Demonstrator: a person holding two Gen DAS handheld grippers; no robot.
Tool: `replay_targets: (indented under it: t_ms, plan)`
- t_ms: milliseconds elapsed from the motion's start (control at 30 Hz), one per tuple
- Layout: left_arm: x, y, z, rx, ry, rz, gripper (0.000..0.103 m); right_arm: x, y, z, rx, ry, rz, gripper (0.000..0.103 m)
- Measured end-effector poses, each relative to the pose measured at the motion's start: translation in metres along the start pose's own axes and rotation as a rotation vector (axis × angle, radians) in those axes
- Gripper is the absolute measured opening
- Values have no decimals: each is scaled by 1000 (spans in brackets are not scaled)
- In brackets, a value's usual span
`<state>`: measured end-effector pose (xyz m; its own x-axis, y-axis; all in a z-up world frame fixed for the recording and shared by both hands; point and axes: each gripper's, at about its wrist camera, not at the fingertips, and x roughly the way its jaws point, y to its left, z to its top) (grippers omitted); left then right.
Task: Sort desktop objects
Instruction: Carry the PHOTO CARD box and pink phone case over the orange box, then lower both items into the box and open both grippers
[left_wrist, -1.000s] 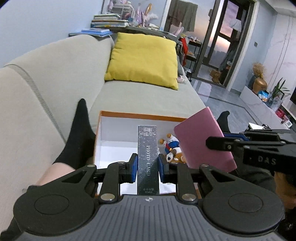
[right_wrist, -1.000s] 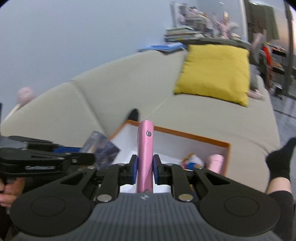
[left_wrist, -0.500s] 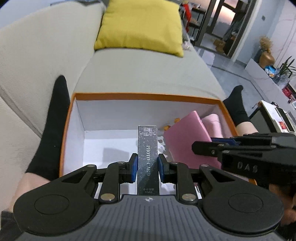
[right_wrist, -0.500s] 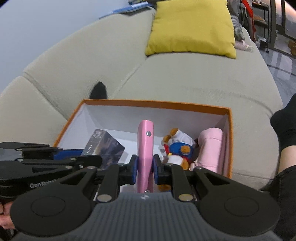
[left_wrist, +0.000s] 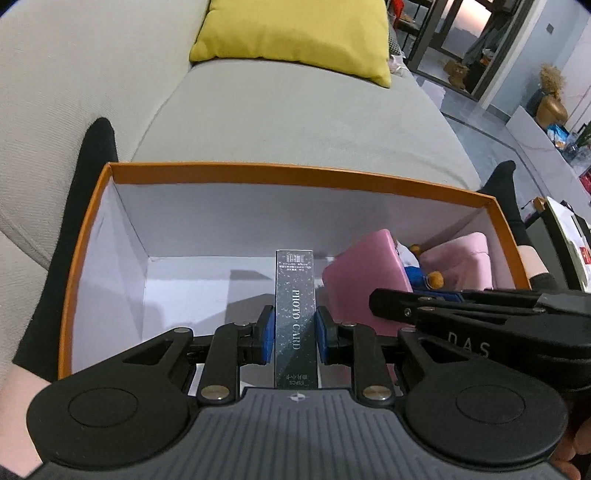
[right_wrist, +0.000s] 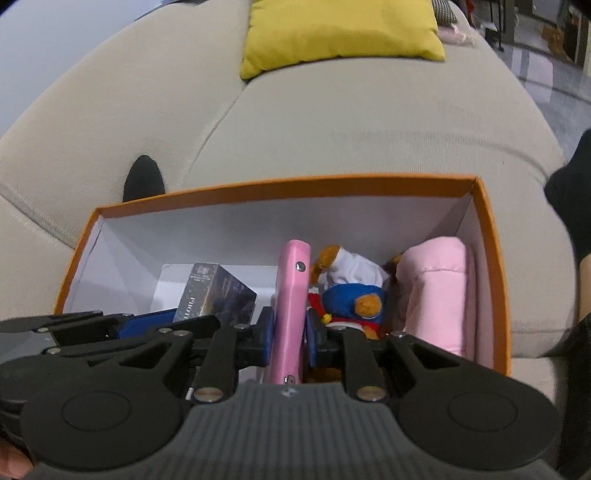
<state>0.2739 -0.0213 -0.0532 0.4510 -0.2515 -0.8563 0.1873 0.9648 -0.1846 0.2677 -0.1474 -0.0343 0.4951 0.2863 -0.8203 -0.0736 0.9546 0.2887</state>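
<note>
a dark photo card box (left_wrist: 294, 314) is standing on end inside the orange storage box (left_wrist: 295, 177), beside a pink case (right_wrist: 290, 310), a plush bear (right_wrist: 351, 291) and a pink pouch (right_wrist: 436, 295).

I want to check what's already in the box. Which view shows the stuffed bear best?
The right wrist view: the stuffed bear lies in plain sight between the pink case and the pink cloth. In the left wrist view, only a blue and brown sliver of it shows behind the pink case.
</note>
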Motion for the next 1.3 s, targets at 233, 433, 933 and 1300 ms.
replay_targets:
  t_ms: [233,433,933,1300]
  plan:
    - [14,6,-1,-36,26,-22,25,-5,-14,2,68,-9,53,29]
    - [15,-1,-2,-18,24,-26,25,-21,-14,1,64,-23,109,37]
    - [23,-16,4,-11,16,-77,25,-48,-23,0,49,-92,147,30]
    - [18,-7,1,-7,45,-134,27,-69,-21,-22,-139,-63,121,30]
